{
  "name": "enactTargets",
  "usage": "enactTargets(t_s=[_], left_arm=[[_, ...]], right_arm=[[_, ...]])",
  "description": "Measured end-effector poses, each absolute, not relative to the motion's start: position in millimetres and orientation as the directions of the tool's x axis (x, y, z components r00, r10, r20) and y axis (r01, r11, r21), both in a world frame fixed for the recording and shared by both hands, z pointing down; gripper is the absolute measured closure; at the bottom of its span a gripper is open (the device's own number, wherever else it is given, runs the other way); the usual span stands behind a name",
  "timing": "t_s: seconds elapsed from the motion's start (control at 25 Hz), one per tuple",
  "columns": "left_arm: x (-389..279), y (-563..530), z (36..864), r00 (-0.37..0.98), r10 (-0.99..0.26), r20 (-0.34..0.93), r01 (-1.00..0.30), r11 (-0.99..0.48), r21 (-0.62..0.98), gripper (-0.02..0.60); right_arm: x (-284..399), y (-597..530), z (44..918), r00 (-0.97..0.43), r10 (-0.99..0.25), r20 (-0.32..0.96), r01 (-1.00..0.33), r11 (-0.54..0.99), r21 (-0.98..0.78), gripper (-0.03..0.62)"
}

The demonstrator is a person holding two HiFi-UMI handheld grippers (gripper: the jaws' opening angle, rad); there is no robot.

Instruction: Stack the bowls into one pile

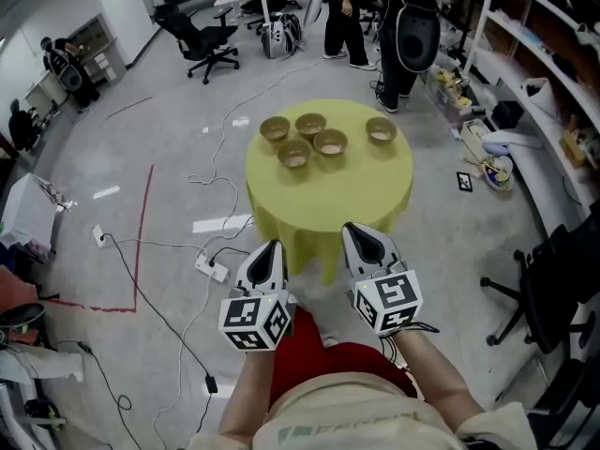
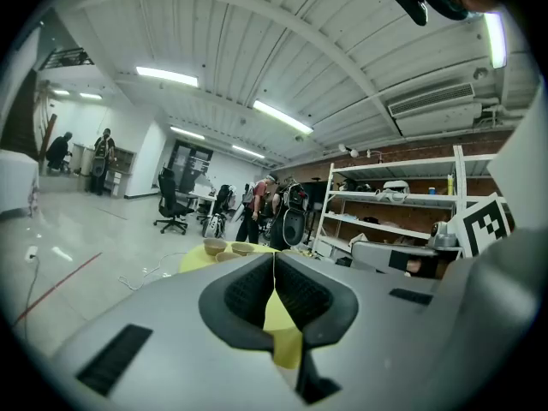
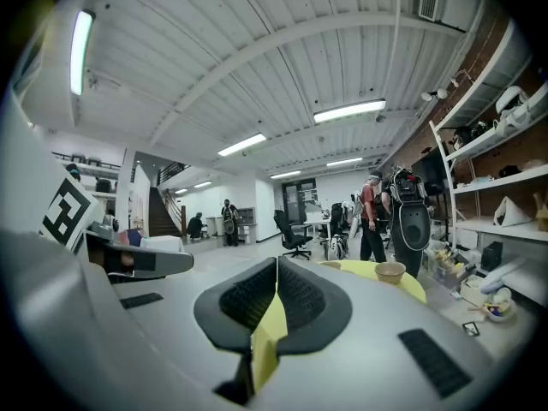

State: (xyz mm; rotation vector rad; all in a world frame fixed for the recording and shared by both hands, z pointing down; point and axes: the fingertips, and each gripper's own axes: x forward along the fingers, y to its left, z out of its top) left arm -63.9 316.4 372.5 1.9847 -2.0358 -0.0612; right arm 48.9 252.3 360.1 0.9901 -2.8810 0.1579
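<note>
Yellow-clothed round table (image 1: 328,195) carries five bowls (image 1: 330,142), each sitting singly on the cloth. No bowl is nested in another, so the whole stacking job appears still to be done. Jaws of the left gripper (image 1: 271,249) and right gripper (image 1: 360,233) are pressed together on nothing, well short of the table.

The bowls (image 1: 330,142) look tan and matt, with a dull, unglazed face; whether they are wood or pressed fibre cannot be told. The table (image 1: 347,190) wears a yellow-green cloth, smooth on top and hanging in soft folds at the edge. The left hand-held gripper (image 1: 272,247) and right hand-held gripper (image 1: 353,231) have smooth, matt grey plastic shells; their pads (image 2: 247,294) are black, rubbery-looking and finely ribbed. The floor (image 1: 159,148) is pale grey, polished and glossy
</note>
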Motion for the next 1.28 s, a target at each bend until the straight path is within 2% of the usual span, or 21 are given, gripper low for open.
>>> enactTargets(t_s=[0.68,1.28], left_arm=[[-120,221,388,-0.016,-0.975,0.222,-0.979,0.060,0.196,0.558],[-211,94,400,0.034,-0.965,0.259,-0.984,0.013,0.178,0.558]], right_arm=[[8,163,365,-0.764,-0.630,0.139,-0.640,0.767,-0.040,0.557],[-74,38,375,-0.713,-0.678,0.179,-0.695,0.717,-0.049,0.557]])
